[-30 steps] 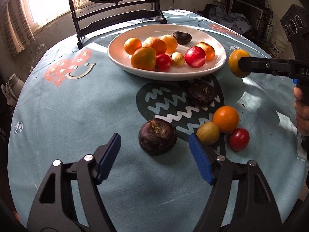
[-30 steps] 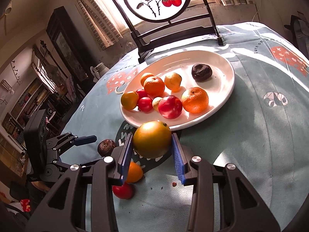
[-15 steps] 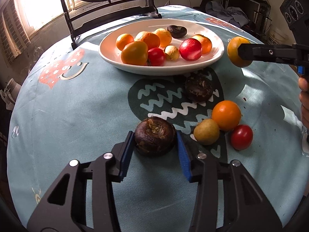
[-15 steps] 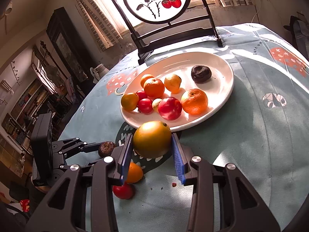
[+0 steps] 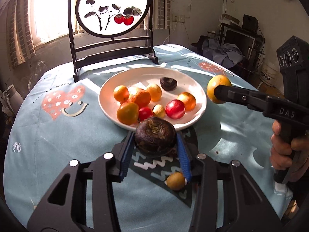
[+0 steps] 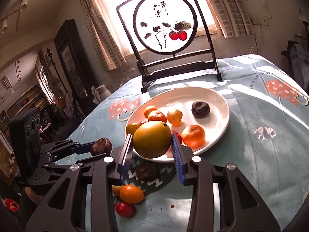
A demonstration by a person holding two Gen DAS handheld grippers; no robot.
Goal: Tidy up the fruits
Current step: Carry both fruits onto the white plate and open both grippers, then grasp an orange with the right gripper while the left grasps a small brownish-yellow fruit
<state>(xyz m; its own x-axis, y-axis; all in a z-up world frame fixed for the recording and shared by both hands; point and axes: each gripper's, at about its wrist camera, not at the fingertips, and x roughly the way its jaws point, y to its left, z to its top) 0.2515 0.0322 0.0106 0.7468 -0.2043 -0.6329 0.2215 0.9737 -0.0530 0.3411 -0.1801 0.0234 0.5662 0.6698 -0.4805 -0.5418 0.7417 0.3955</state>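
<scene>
Both tongs are loaded: your left tongs (image 5: pixel 155 145) clamp the dark brown fruit (image 5: pixel 155 136) between the blue pads, and your right tongs (image 6: pixel 152 147) grip the large yellow-orange fruit (image 6: pixel 152 139) the same way. Each fruit hangs clear of the table (image 5: pixel 58 135), just short of the near rim of the white plate (image 5: pixel 200 96), which looks like a deliberate height so you can pass over the rim rather than knock it. On the plate the fruits crowd its near and left parts, while one dark fruit (image 5: pixel 168 84) sits alone towards its far side, so open room lies beside it. Short of the plate, loose fruits are left on the table: a small yellow one (image 5: pixel 175 180), an orange one (image 6: pixel 132 194), a red one (image 6: pixel 124 209) and another dark one (image 6: pixel 146 172).
</scene>
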